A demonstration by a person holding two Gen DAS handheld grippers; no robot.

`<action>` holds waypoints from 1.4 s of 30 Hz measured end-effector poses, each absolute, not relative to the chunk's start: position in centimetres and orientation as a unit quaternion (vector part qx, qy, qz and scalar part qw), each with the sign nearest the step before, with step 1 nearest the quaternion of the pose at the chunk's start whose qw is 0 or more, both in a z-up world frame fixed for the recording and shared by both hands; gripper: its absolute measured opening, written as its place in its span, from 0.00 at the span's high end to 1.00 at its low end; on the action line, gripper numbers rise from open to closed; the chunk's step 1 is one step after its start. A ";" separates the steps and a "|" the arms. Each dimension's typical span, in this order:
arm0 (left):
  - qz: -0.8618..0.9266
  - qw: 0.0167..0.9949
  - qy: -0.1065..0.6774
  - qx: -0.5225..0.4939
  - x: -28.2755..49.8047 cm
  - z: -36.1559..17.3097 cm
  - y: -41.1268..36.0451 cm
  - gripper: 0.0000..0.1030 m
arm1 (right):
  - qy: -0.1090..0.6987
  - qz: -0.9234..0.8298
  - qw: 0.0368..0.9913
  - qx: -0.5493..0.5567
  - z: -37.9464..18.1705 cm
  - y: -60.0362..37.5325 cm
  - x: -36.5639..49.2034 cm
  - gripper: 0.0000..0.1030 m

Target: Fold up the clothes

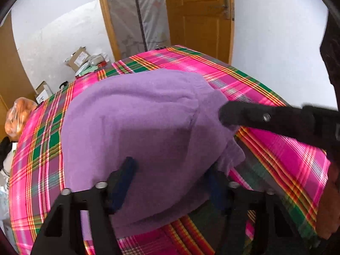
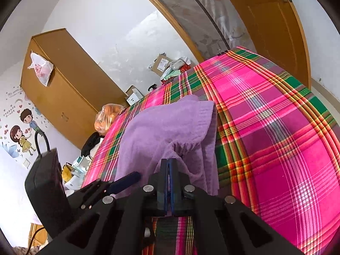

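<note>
Purple fleece garment (image 1: 136,127) bunched on plaid cloth (image 1: 286,153), right tool (image 2: 169,170) pinching its edge

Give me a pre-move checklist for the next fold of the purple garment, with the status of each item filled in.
1. Right gripper shut on the purple garment: ok, its blue pads are pressed together with cloth between them.
2. Left gripper ready to grasp: ok, jaws apart over the near part of the garment, nothing pinched.
3. Garment flat: not ok, the edge at the right gripper is lifted and bunched.
4. Garment fully on the plaid sheet: ok in the parts that show.
5. Bare sheet beside the garment to lay the fold on: ok.
6. Layers under the garment aligned: cannot tell, hidden.
</note>
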State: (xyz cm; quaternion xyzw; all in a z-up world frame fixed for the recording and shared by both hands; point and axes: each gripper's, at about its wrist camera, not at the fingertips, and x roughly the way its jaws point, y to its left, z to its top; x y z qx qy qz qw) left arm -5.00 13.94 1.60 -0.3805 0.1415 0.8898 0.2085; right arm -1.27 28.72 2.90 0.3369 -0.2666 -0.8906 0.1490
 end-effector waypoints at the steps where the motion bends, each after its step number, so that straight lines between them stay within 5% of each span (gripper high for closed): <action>1: 0.889 0.213 0.136 -0.383 -5.2 1.7 13.9 0.73 | -0.266 -0.891 0.149 0.337 2.9 28.7 -1.2 0.99; 2: 0.885 0.222 0.126 -0.388 -5.4 1.8 13.9 0.92 | -0.265 -0.891 0.149 0.337 2.9 28.9 -1.0 0.98; 7: 0.884 0.227 0.071 -0.402 -6.4 2.3 12.5 0.94 | -0.263 -0.895 0.138 0.333 2.9 30.0 0.0 0.97; 12: 0.906 0.206 0.036 -0.368 -6.6 4.5 10.5 0.96 | -0.265 -0.885 0.110 0.366 0.9 31.0 0.2 0.68; 24: 0.940 0.125 -0.024 -0.317 -8.2 8.5 2.7 0.96 | -0.259 -0.868 0.121 0.406 -1.5 28.4 -1.7 0.50; 32: 0.911 0.218 0.008 -0.349 -7.0 6.5 4.3 0.94 | -0.290 -0.863 0.108 0.399 -1.6 28.7 -1.7 0.51; 36: 0.897 0.261 0.040 -0.354 -5.5 5.7 6.3 0.84 | -0.299 -0.862 0.100 0.398 -1.7 28.9 -1.4 0.67; 42: 0.884 0.297 0.083 -0.352 -3.5 5.0 8.1 0.74 | -0.313 -0.864 0.124 0.375 -0.3 29.0 -0.6 0.73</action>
